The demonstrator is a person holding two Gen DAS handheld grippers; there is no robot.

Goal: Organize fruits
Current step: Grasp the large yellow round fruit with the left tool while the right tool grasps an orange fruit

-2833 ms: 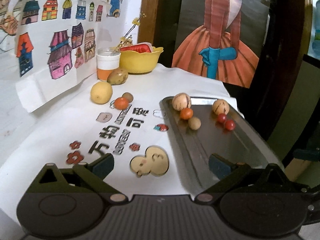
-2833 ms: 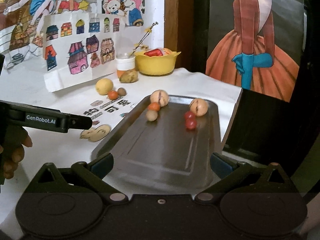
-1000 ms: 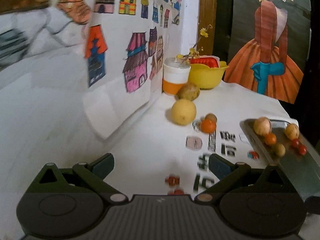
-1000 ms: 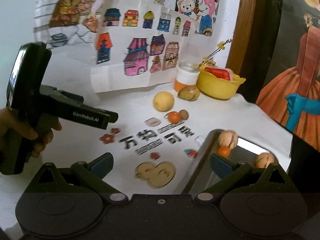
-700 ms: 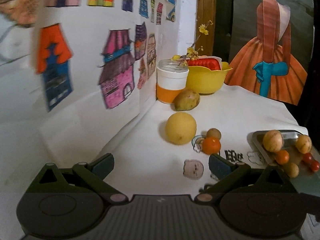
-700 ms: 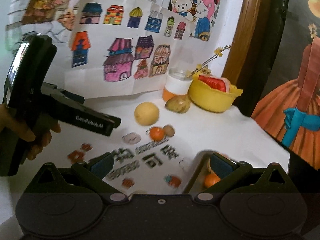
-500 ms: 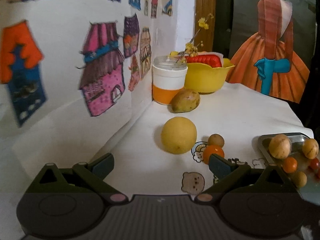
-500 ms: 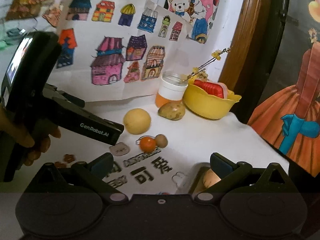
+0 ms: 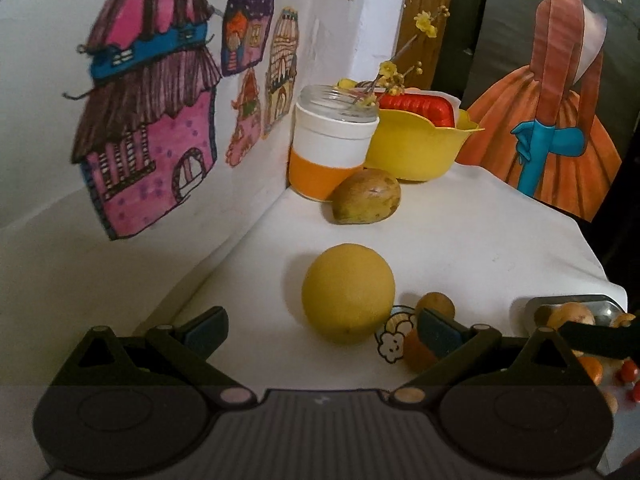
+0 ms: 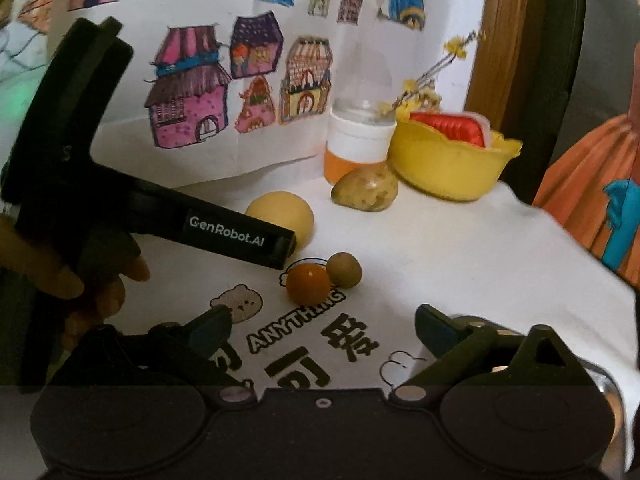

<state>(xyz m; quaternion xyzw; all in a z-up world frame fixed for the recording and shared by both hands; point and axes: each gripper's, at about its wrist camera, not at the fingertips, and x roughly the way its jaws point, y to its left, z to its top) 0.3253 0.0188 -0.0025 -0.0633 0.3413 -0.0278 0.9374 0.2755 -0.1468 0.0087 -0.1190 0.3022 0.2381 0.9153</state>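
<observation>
Left gripper [image 9: 320,330], nearest the lens in the left wrist view, has both fingers spread wide w/ nothing between them; it hovers low over the white tablecloth [image 9: 460,232]. Right gripper [image 10: 322,330] is likewise spread and empty, lower down the table.

Step in hand, as a judgement: left gripper closing in on the yellow round fruit [image 9: 348,292] to move it to the metal tray [image 9: 576,302]. To do it well: centre the fruit between the fingers, go low enough to grip at its widest part, squeeze gently, since a round smooth fruit may roll or pop out. Watch the right finger, as the small orange fruit [image 9: 416,350] sits just beside it and could get nudged.

Position: the yellow fruit lies just ahead of the fingertips, a bit right of centre, not yet between them and not touched. The small brown fruit [image 9: 436,304] sits right of it, near the orange one. Further back, a brownish-green fruit [image 9: 366,196] rests against a jar w/ orange band [image 9: 330,148]. Behind that, a yellow bowl [image 9: 416,148] by the wall.
</observation>
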